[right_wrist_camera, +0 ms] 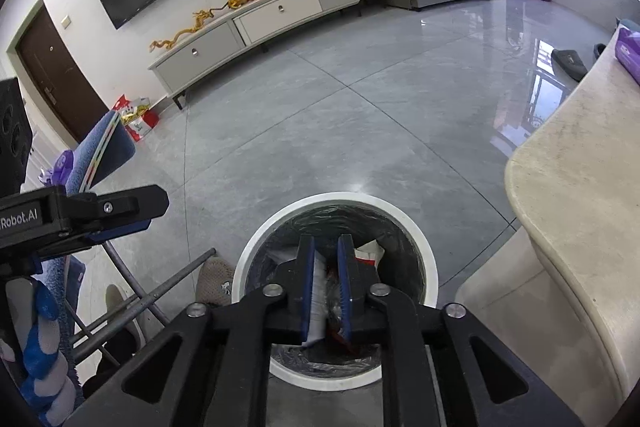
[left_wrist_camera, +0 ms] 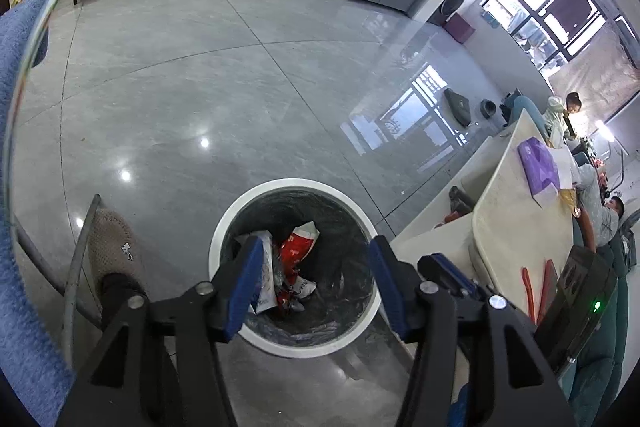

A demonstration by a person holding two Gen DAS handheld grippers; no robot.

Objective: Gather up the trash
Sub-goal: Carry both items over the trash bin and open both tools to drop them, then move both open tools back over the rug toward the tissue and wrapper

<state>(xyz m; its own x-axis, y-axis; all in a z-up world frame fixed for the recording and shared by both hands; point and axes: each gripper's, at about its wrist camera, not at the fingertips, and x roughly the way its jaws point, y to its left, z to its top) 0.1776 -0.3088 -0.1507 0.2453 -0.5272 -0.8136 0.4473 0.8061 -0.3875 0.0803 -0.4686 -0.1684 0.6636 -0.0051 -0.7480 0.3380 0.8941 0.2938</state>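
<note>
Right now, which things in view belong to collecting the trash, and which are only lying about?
Belong to the job:
- trash bin with black liner
- red and white wrappers inside it
- left gripper, right gripper

Just lying about:
- purple packet on the table
- slipper on the floor
- gift bag by the cabinet

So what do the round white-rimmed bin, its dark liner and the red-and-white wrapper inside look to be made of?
The round white-rimmed bin looks like smooth plastic: an even, matte white ring. Its dark liner seems thin plastic film, crinkled and glossy with bright highlights. The red-and-white wrapper looks like printed plastic or foil packaging, creased and slightly shiny; paper can't be ruled out.
</note>
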